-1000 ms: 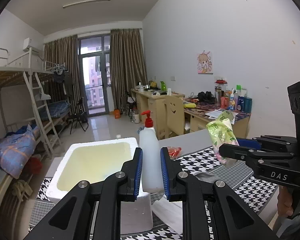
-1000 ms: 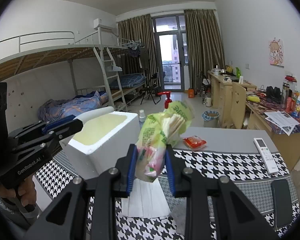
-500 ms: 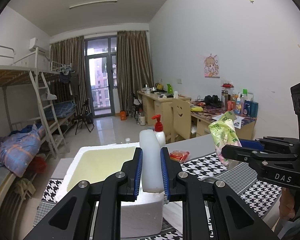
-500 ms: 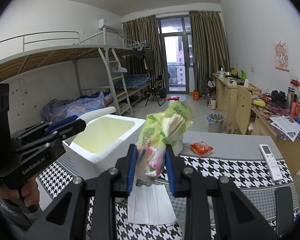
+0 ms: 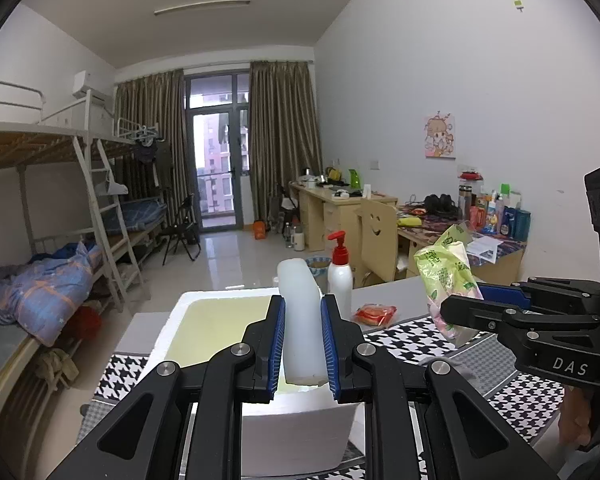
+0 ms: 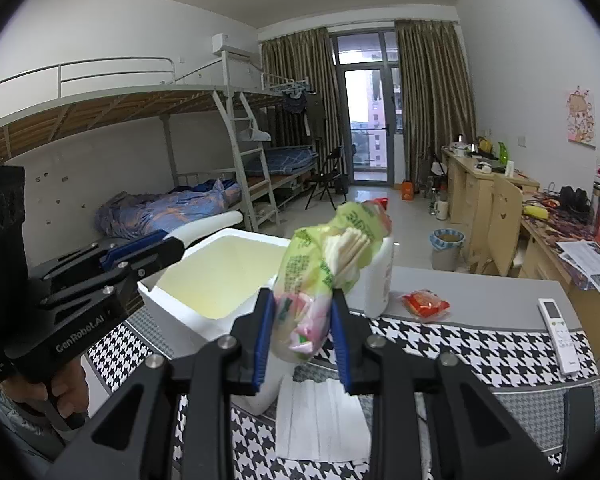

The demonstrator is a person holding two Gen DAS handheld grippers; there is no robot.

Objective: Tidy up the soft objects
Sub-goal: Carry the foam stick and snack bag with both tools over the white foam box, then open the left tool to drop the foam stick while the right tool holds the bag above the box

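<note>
My left gripper [image 5: 303,346] is shut on a white translucent soft block [image 5: 300,320] and holds it over the near rim of a white foam box [image 5: 204,320]. My right gripper [image 6: 302,338] is shut on a green tissue pack [image 6: 320,276], held above the table to the right of the foam box [image 6: 220,272]. The left gripper [image 6: 172,246] with the white block [image 6: 216,222] shows in the right wrist view. The right gripper [image 5: 452,312] with the tissue pack [image 5: 446,276] shows in the left wrist view.
A houndstooth cloth [image 6: 480,344] covers the table. On it stand a pump bottle [image 5: 339,270], a red snack packet [image 6: 424,302], a white remote [image 6: 558,330], folded white tissues [image 6: 320,420] and a dark phone [image 6: 578,412]. Bunk beds stand left, desks right.
My left gripper has risen and moved left with the white block, from in front of the pump bottle to over the box. My right gripper with the tissue pack has barely moved.
</note>
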